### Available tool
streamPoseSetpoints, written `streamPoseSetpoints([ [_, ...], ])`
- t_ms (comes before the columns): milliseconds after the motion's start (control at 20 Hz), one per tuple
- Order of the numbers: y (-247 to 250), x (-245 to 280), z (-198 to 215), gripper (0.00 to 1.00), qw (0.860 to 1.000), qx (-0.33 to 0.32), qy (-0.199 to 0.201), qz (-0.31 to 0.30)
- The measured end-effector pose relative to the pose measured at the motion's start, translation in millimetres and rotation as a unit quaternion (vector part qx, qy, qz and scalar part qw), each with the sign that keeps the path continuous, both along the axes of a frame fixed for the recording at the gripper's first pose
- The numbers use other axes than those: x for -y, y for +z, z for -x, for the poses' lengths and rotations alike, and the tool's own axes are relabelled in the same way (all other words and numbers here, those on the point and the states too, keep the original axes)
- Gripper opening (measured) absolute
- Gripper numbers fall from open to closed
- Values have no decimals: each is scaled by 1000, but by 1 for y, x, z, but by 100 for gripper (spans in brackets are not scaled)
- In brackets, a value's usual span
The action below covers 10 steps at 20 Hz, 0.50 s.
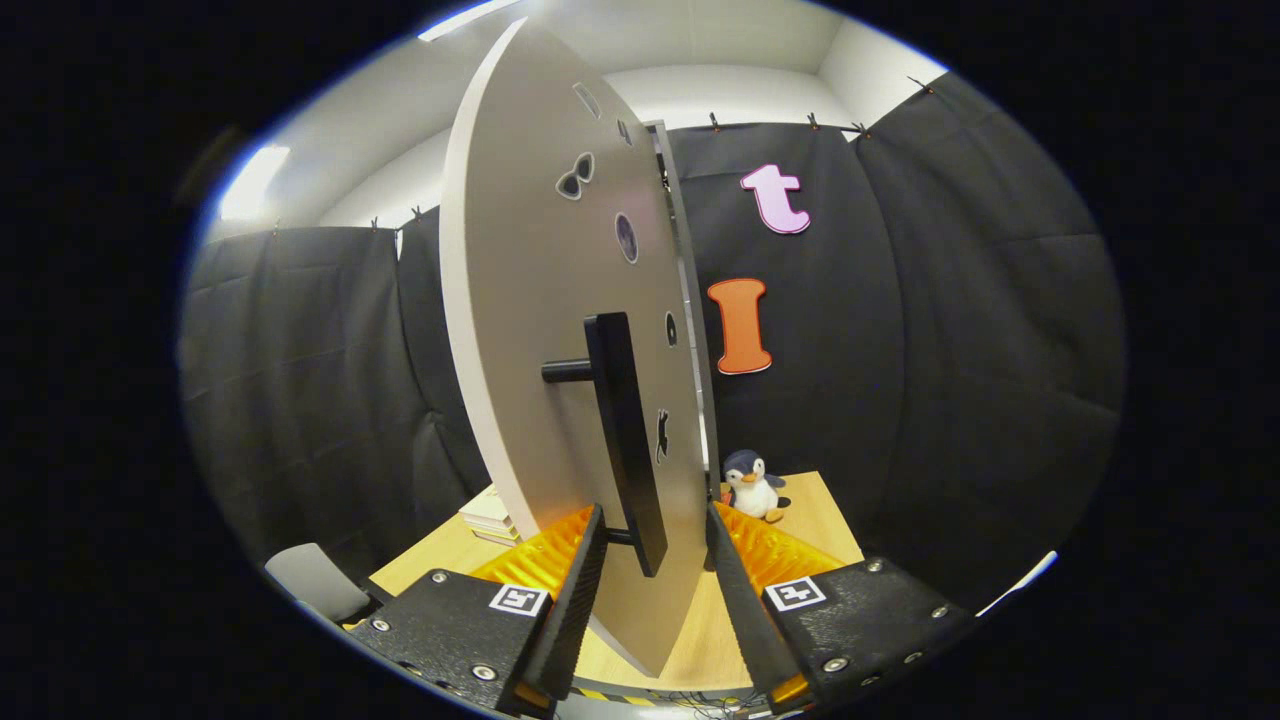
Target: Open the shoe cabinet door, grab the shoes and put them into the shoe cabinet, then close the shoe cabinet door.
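The white shoe cabinet door (pixel 540 290) stands swung out and shows nearly edge-on right in front of me, with small cut-out shapes across its face. Its black vertical bar handle (pixel 622 420) sticks out from the face on a short black post. My gripper (pixel 655 512) is open. The handle's lower end and the door's lower part lie between the fingers, and I see a gap on each side of the handle. The cabinet's body edge (pixel 688 300) shows just behind the door. No shoes appear.
A wooden tabletop (pixel 820 520) lies below. A small penguin plush (pixel 752 485) stands on it just beyond the right finger, a stack of books (pixel 490 515) beyond the left finger. A grey object (pixel 315 580) sits low beside the left finger. Black cloth walls close the booth.
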<state>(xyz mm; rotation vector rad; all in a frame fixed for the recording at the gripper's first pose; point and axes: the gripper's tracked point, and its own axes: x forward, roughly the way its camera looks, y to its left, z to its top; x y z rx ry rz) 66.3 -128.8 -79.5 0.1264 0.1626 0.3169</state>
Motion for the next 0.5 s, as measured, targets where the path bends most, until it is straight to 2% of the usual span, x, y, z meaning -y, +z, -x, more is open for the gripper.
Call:
streamPoseSetpoints([
  [500,-5,-36,-3,65,999,8,46,-2],
])
